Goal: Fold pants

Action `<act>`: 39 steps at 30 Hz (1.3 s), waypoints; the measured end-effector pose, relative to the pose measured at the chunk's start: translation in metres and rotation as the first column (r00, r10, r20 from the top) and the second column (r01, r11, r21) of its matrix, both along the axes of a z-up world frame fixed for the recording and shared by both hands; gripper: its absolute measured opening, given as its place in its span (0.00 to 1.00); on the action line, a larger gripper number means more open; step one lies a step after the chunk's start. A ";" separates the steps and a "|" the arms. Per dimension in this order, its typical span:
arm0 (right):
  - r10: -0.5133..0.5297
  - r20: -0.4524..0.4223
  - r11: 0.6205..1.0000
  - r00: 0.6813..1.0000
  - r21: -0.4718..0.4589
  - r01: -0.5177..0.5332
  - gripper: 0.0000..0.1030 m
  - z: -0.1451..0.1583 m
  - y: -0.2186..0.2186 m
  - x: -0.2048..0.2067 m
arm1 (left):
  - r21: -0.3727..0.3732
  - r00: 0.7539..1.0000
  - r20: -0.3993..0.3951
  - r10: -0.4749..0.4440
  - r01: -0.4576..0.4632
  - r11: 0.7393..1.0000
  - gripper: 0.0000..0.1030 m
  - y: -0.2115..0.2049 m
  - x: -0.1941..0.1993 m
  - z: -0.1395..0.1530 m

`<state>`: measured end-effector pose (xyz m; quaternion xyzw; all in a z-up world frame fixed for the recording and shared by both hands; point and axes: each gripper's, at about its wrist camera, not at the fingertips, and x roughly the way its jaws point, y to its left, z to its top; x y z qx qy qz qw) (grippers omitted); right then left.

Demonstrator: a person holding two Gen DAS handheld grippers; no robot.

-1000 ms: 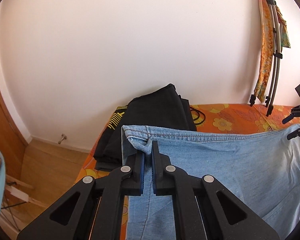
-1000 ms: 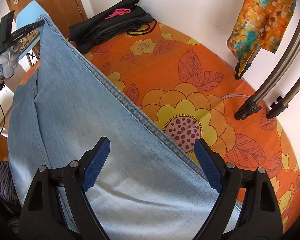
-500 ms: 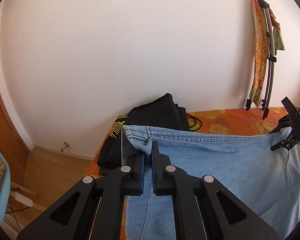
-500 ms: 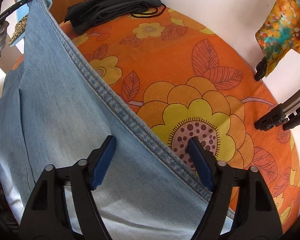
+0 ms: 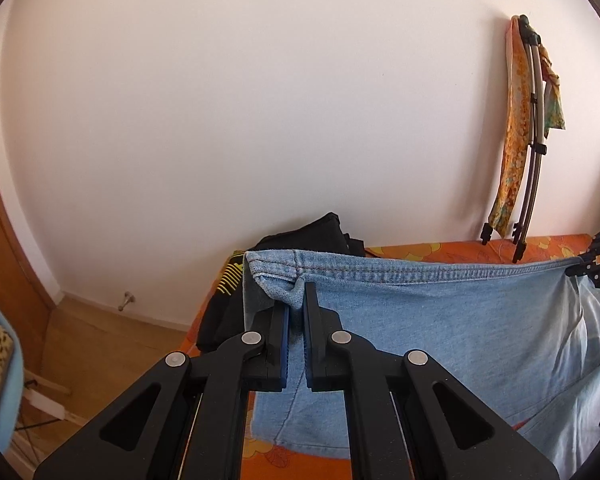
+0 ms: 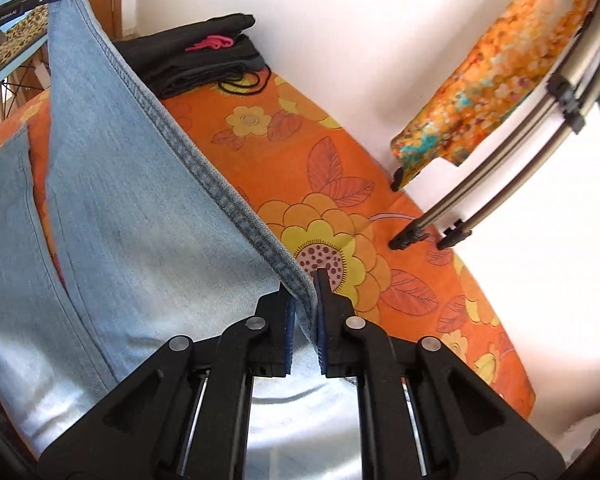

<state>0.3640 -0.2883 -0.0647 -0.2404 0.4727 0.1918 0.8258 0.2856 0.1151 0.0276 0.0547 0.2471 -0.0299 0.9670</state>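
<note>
1. L wrist view: left gripper [image 5: 296, 300] clamped on a bunched corner of the jeans [image 5: 440, 320] at the hem/waist edge; denim pinched between the blue pads, jaws nearly together
2. Same view: top seam of the jeans runs taut across to the right gripper [image 5: 580, 266] at frame's far right edge; fabric hangs below as a sheet, off the bed. Only its black tip shows here, jaw gap can't be read from this side
3. R wrist view settles it: right gripper [image 6: 305, 300] has just closed, jaws narrow w/ the stitched jeans [image 6: 140, 200] edge gripped between the pads
4. R view only: left gripper [image 6: 24, 0] seen from afar, top left, holding the other end of that seam; pink cord on the black clothes pile [image 6: 204, 60]; big flower print of the orange bedcover [image 6: 340, 168]
5. L view only: yellow print on the black pile [image 5: 300, 240], wooden floor [image 5: 100, 340] w/ a doorstop, pale blue item w/ leopard print at left edge
6. Both views: folded metal frame [image 5: 528, 140] w/ orange patterned cloth leaning on the white wall, feet on the bedcover [image 5: 440, 250]; in R view the frame [image 6: 500, 160] is close, right of the jeans
</note>
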 end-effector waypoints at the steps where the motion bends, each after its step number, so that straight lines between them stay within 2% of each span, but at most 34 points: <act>1: -0.011 0.015 1.000 1.000 -0.001 0.011 0.07 0.012 0.001 -0.009 | -0.001 1.000 0.013 -0.005 0.005 1.000 0.04 0.001 -0.008 0.006; 6: 0.047 0.090 0.999 0.995 -0.017 -0.045 0.06 0.066 0.017 -0.082 | -0.065 0.999 0.036 -0.005 0.007 0.998 0.04 0.028 -0.064 0.017; 10: 0.097 0.092 0.995 0.991 0.006 -0.097 0.05 0.085 0.034 -0.155 | -0.082 1.000 0.018 0.008 -0.007 0.997 0.04 0.048 -0.123 0.001; 15: 0.193 -0.017 0.981 0.981 0.010 -0.193 0.05 0.056 0.064 -0.237 | -0.130 0.995 -0.093 0.033 -0.045 0.991 0.04 0.071 -0.180 -0.055; 18: 0.230 -0.067 0.973 0.971 -0.013 -0.231 0.05 0.034 0.076 -0.270 | -0.190 0.986 -0.163 0.045 -0.076 0.979 0.04 0.081 -0.205 -0.087; 20: 0.234 -0.089 0.971 0.968 -0.023 -0.237 0.05 0.027 0.077 -0.283 | -0.217 0.983 -0.179 0.043 -0.082 0.973 0.04 0.081 -0.221 -0.100; 23: 0.254 -0.096 0.962 0.962 -0.078 -0.262 0.05 0.025 0.076 -0.298 | -0.202 0.982 -0.190 0.017 -0.056 0.978 0.04 0.068 -0.240 -0.110; 27: 0.229 -0.165 0.970 0.959 -0.048 -0.240 0.05 0.028 0.067 -0.306 | -0.206 0.975 -0.222 -0.012 -0.034 0.978 0.04 0.057 -0.259 -0.126; 31: 0.250 -0.236 0.958 0.939 -0.077 -0.275 0.07 0.018 0.069 -0.311 | -0.219 0.962 -0.273 -0.009 -0.053 0.974 0.08 0.060 -0.272 -0.147; 32: 0.253 -0.253 0.957 0.934 -0.076 -0.280 0.09 0.017 0.070 -0.312 | -0.221 0.959 -0.284 -0.010 -0.056 0.974 0.09 0.061 -0.275 -0.150; 33: 0.261 -0.260 0.956 0.930 -0.068 -0.287 0.13 0.018 0.070 -0.313 | -0.217 0.956 -0.293 -0.005 -0.061 0.974 0.15 0.062 -0.279 -0.154; 34: 0.270 -0.273 0.954 0.923 -0.057 -0.296 0.24 0.021 0.070 -0.313 | -0.214 0.954 -0.299 -0.002 -0.065 0.975 0.17 0.063 -0.284 -0.156; 35: 0.282 -0.279 0.951 0.918 -0.043 -0.305 0.30 0.025 0.071 -0.314 | -0.215 0.953 -0.302 0.001 -0.069 0.974 0.17 0.065 -0.289 -0.158; 36: 0.292 -0.270 0.950 0.918 -0.030 -0.311 0.42 0.031 0.072 -0.315 | -0.221 0.952 -0.307 0.000 -0.071 0.973 0.17 0.067 -0.294 -0.159; 37: 0.303 -0.262 0.948 0.916 -0.016 -0.318 0.50 0.038 0.074 -0.316 | -0.227 0.950 -0.312 0.003 -0.078 0.971 0.21 0.070 -0.297 -0.160; 39: 0.324 -0.251 0.944 0.912 0.029 -0.327 0.51 0.054 0.079 -0.314 | -0.256 0.947 -0.320 0.007 -0.094 0.962 0.29 0.075 -0.306 -0.162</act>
